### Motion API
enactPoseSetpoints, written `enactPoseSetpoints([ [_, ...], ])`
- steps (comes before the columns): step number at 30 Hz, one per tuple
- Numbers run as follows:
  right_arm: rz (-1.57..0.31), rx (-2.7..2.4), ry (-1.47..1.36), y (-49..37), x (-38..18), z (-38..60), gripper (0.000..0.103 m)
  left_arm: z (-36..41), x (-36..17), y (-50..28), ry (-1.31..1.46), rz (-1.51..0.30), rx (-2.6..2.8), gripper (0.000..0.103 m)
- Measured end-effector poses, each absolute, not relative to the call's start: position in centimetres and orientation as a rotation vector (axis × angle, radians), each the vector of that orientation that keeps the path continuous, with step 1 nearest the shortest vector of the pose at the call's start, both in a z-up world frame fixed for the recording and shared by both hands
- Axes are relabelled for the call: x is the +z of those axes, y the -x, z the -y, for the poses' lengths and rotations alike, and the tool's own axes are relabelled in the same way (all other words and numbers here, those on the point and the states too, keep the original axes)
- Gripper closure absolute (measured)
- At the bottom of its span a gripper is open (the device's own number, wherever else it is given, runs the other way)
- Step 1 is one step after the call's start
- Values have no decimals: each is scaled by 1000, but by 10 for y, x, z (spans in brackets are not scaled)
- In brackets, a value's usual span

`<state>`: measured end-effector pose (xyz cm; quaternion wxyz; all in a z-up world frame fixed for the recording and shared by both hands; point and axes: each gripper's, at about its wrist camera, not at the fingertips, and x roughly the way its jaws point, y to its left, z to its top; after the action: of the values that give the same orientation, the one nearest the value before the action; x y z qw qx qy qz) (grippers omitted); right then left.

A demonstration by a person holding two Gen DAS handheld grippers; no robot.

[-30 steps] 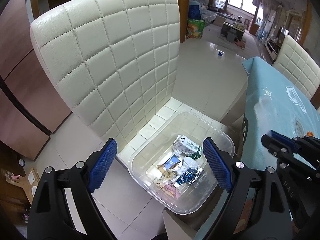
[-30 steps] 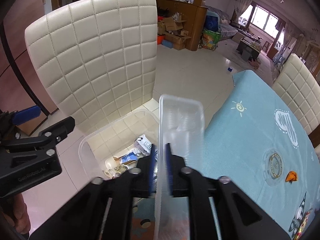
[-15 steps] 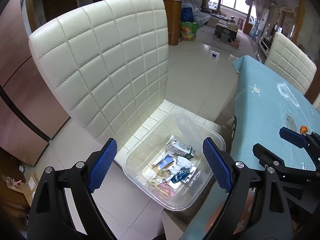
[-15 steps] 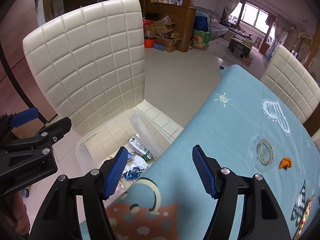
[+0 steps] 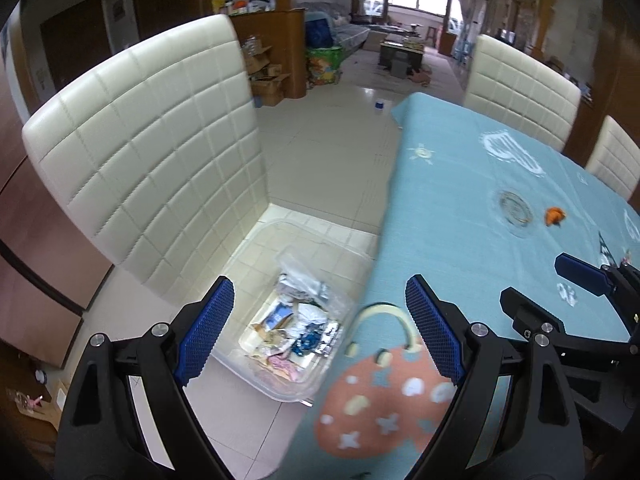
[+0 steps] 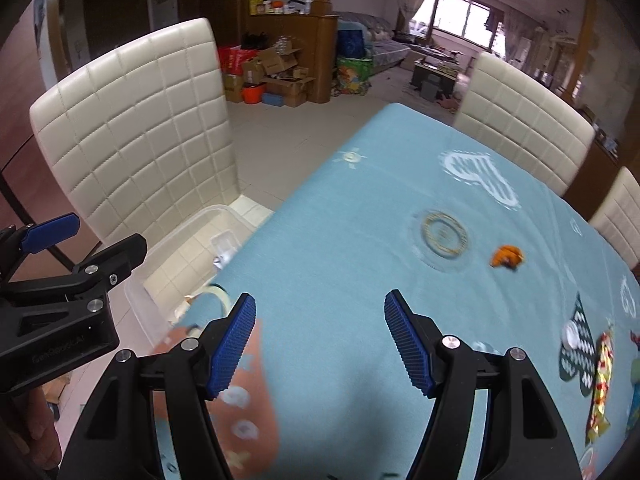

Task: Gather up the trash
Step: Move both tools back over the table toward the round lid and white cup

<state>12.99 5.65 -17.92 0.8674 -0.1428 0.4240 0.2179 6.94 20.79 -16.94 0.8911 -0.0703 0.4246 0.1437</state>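
Both grippers hang empty over the near edge of the desk (image 6: 360, 208), the left gripper (image 5: 320, 332) with fingers wide and the right gripper (image 6: 320, 346) with fingers that have just been opening, nothing between them; the clear bin (image 5: 340, 376) on the chair seat beside the desk holds a heap of wrappers. What is left lies well apart on the blue cloth: an orange scrap (image 6: 507, 257) near the middle and a gold wrapper (image 6: 600, 384) at the right edge; both look light, soft and crinkly, so I would pinch each across its bunched middle, pressing to the cloth first since foil may slip.
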Motion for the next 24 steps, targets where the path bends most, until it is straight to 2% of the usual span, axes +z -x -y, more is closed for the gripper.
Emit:
enactPoseSetpoints([
  [12, -901, 254, 182, -131, -174, 71, 38, -98, -157, -91, 41, -867, 135, 11],
  [24, -927, 91, 97, -148, -183, 163, 38, -31, -165, -133, -7, -907, 24, 6],
])
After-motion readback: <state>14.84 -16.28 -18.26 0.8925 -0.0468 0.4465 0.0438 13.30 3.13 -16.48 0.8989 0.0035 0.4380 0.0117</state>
